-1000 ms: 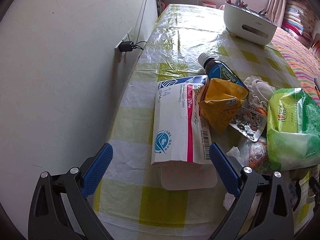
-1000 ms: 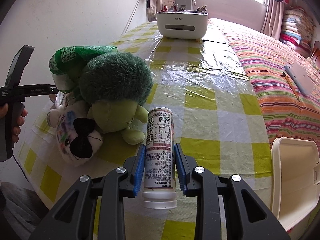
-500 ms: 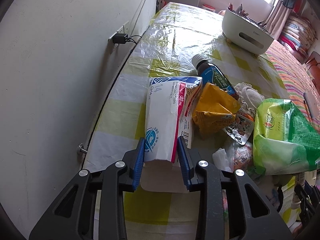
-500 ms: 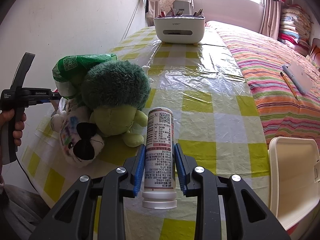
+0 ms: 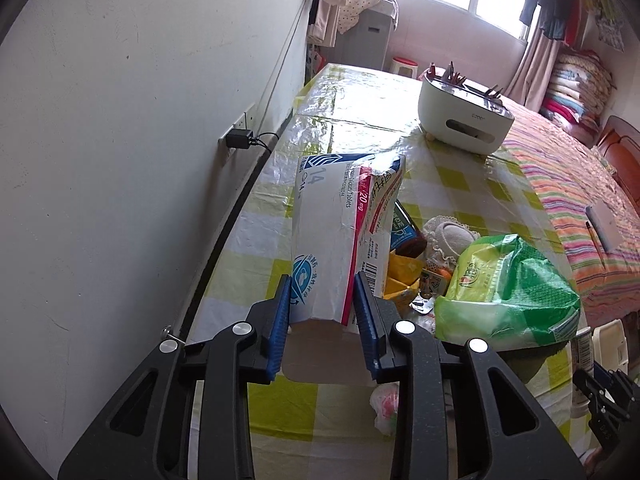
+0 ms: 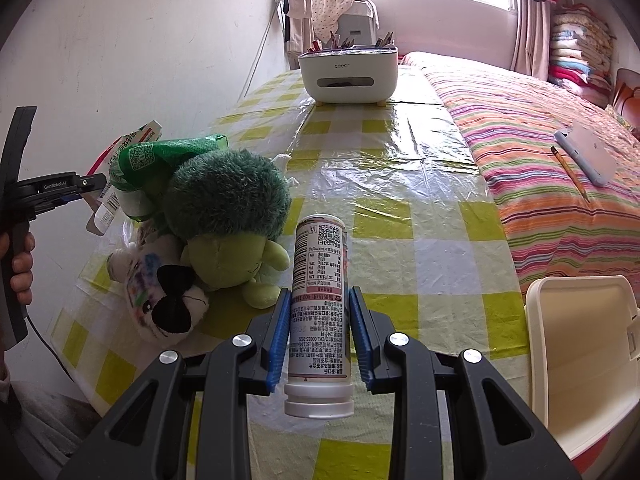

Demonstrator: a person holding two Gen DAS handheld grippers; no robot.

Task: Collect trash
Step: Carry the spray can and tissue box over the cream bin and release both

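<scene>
My left gripper (image 5: 322,300) is shut on a white tablet box (image 5: 340,236) with blue and pink print, held tilted up above the checked table (image 5: 452,184). The box also shows at the left of the right wrist view (image 6: 120,168). My right gripper (image 6: 319,322) is shut on a white tube-shaped bottle (image 6: 318,304) with a printed label, cap toward the camera, held above the table's front edge. A trash pile lies below the box: a yellow wrapper (image 5: 404,274), a dark bottle (image 5: 404,232), a green plastic bag (image 5: 508,284).
A white bin (image 6: 584,356) with an open lid stands at the table's right front corner. A green broccoli plush (image 6: 228,216) and a small white toy (image 6: 160,300) lie front left. A white organiser box (image 6: 348,68) stands far back. A wall (image 5: 120,120) runs along the left; a striped bed (image 6: 540,140) along the right.
My left gripper closed on the tablet box and lifted it off the table, tilting it up. My right gripper has kept hold of the bottle and risen slightly.
</scene>
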